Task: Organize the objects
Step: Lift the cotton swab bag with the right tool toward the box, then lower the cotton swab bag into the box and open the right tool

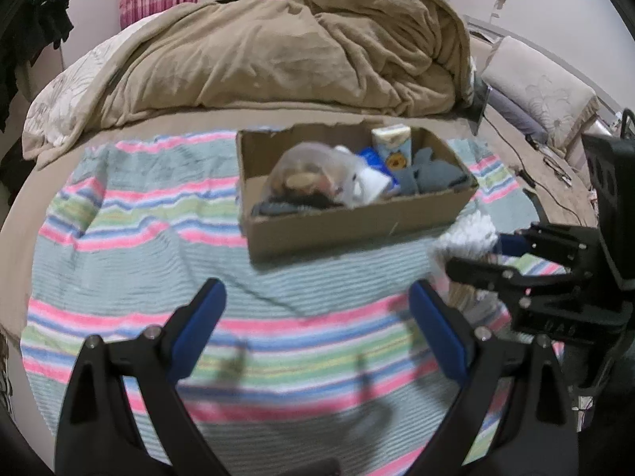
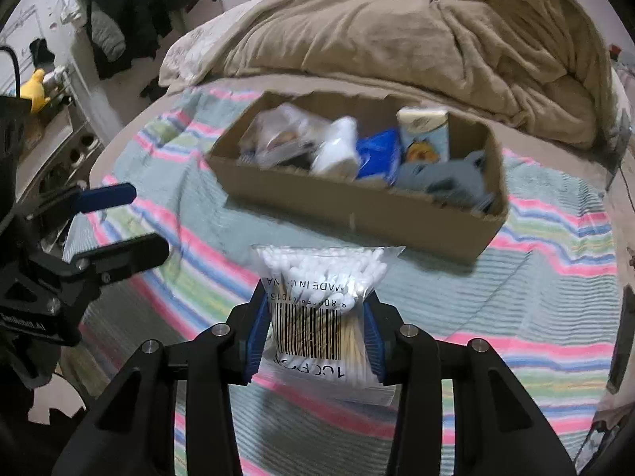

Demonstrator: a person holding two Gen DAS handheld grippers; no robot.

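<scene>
A cardboard box (image 1: 357, 222) (image 2: 357, 206) sits on a striped towel on the bed. It holds a clear plastic bag, a white bottle (image 2: 337, 146), a blue packet (image 2: 379, 154), a tissue pack (image 2: 424, 135) and grey cloth (image 2: 448, 178). My right gripper (image 2: 315, 317) is shut on a clear bag of cotton swabs (image 2: 321, 301), held above the towel in front of the box. In the left wrist view this bag (image 1: 468, 234) shows to the right of the box. My left gripper (image 1: 317, 305) is open and empty, above the towel in front of the box.
A brown blanket (image 1: 297, 47) is heaped behind the box. The striped towel (image 1: 139, 206) covers the bed's front. Pillows (image 1: 539, 95) and a cable lie at the right. Dark clothes (image 2: 131, 12) hang at the left, near a yellow toy (image 2: 35, 87).
</scene>
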